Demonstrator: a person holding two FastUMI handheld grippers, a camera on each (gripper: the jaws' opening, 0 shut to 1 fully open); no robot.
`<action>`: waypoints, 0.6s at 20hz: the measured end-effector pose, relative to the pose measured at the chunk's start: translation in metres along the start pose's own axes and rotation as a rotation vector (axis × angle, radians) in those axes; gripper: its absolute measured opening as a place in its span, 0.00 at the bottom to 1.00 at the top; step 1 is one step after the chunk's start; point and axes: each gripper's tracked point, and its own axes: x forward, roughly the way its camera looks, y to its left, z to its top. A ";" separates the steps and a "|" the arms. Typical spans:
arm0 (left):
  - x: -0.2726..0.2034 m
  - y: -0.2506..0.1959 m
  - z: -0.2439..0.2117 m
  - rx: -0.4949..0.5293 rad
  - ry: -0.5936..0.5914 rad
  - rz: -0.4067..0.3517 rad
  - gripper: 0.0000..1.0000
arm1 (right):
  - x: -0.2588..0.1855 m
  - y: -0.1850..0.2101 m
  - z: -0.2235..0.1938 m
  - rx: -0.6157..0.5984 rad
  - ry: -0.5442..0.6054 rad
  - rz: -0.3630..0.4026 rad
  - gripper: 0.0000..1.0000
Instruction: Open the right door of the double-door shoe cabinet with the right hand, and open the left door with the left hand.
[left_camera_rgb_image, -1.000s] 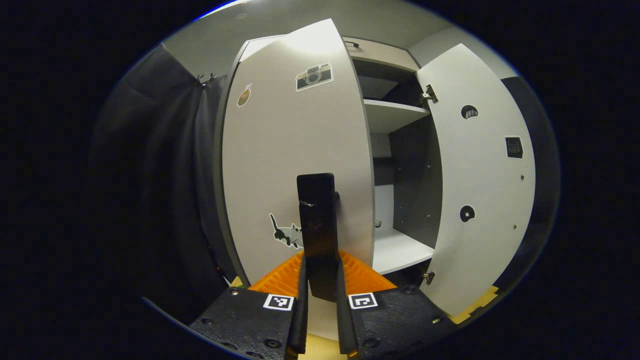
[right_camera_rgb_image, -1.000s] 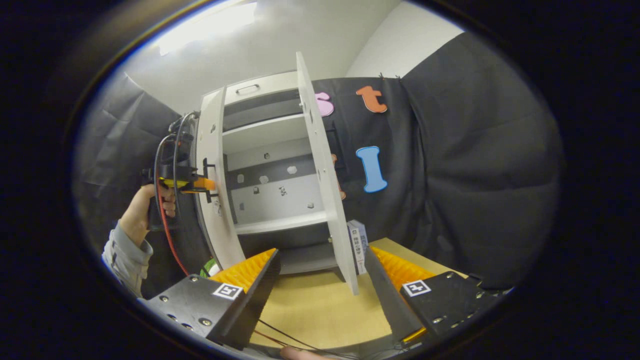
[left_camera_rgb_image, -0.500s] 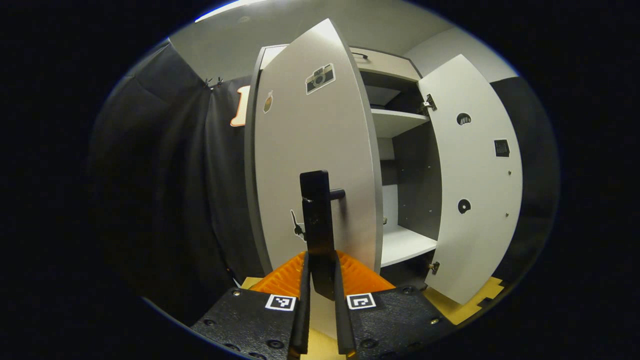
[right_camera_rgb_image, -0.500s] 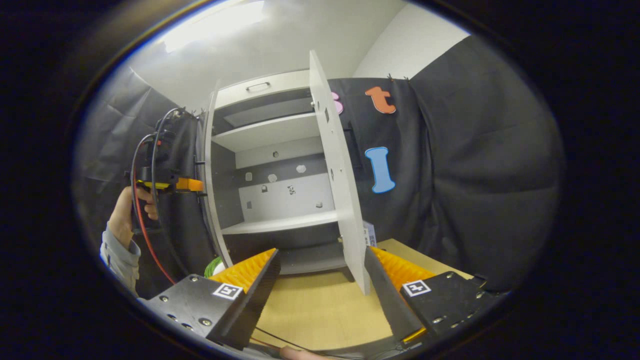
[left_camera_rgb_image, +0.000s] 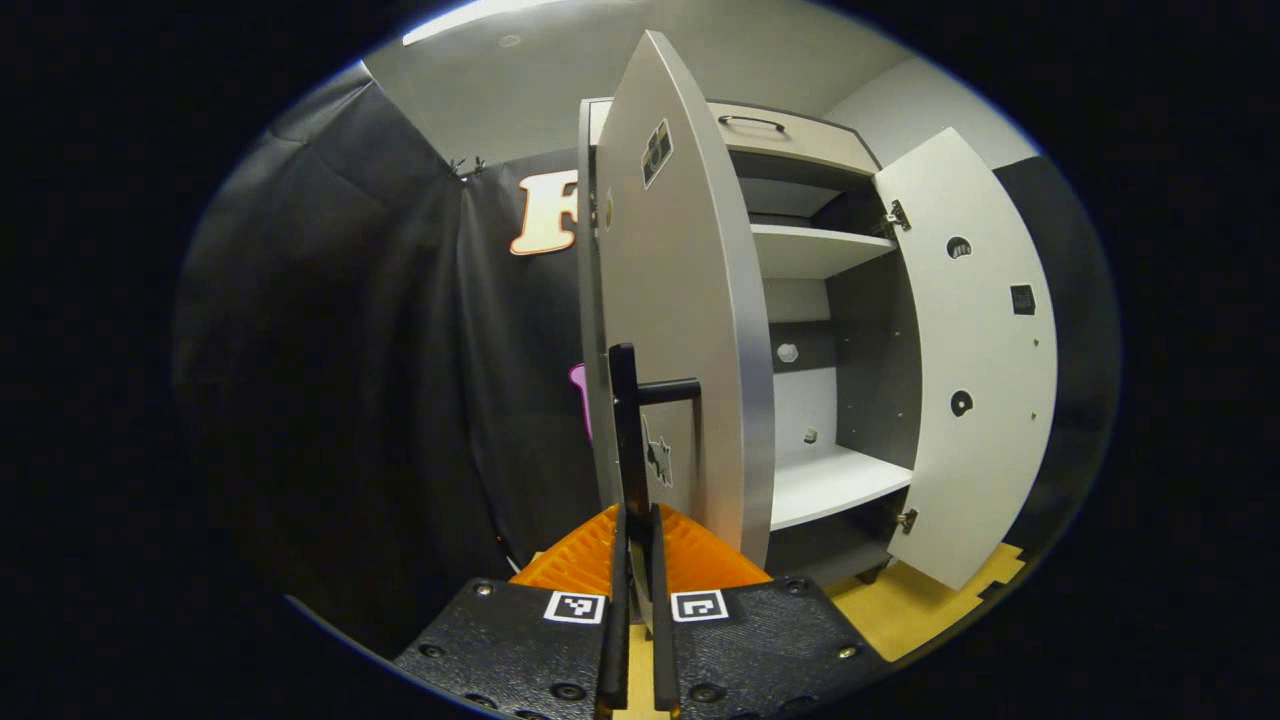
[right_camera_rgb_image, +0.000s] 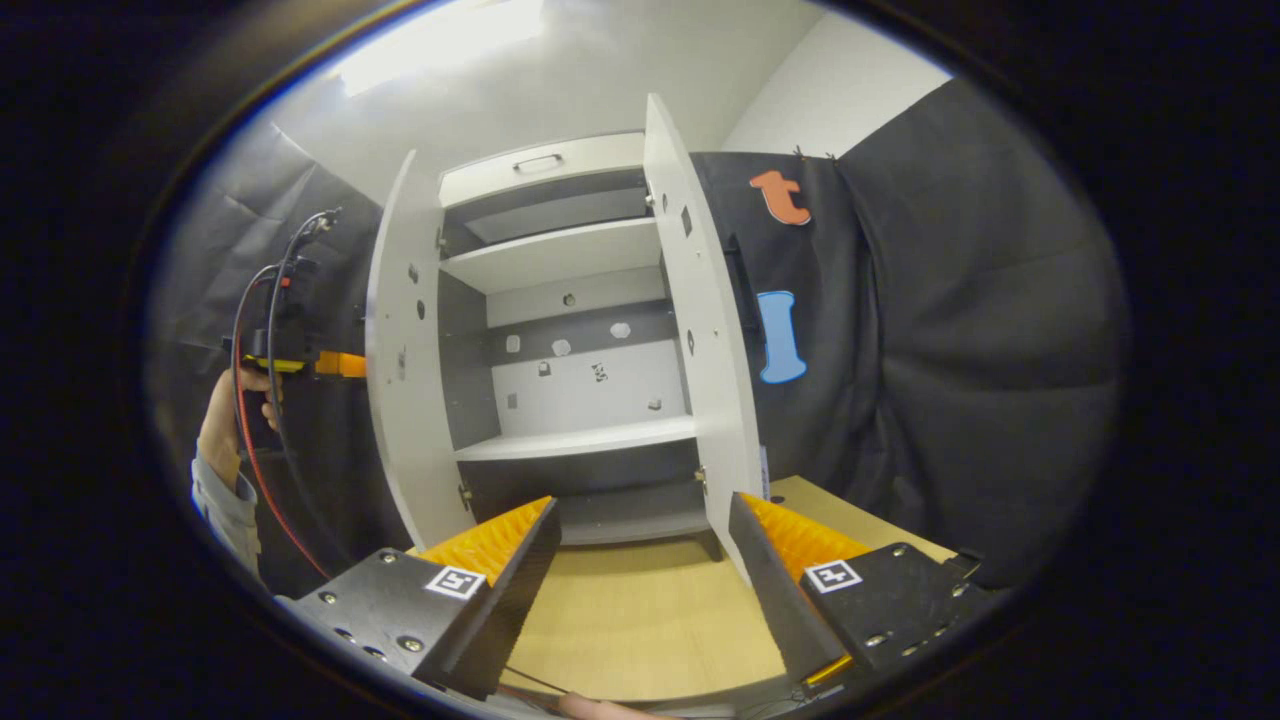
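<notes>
While the left door (left_camera_rgb_image: 690, 330) of the shoe cabinet (right_camera_rgb_image: 560, 340) stands swung well outward, its black bar handle (left_camera_rgb_image: 628, 420) is clamped between the closed fingers of the left gripper (left_camera_rgb_image: 637, 560). The right door (right_camera_rgb_image: 705, 330) is already wide open, and the right gripper (right_camera_rgb_image: 640, 560) is held released, well back over the wooden floor (right_camera_rgb_image: 640, 620). The pull is best followed along the hinge's arc, the handle being kept square in the jaws so that it cannot twist out.
</notes>
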 end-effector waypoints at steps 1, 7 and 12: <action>0.001 0.011 0.000 0.003 -0.001 0.016 0.08 | 0.000 0.004 -0.001 -0.003 0.001 0.003 1.00; 0.001 0.041 -0.003 -0.067 -0.007 -0.004 0.01 | 0.004 0.021 -0.003 -0.005 0.002 0.021 1.00; 0.001 0.043 -0.004 -0.064 -0.008 -0.013 0.00 | 0.005 0.029 -0.006 -0.027 0.013 0.023 1.00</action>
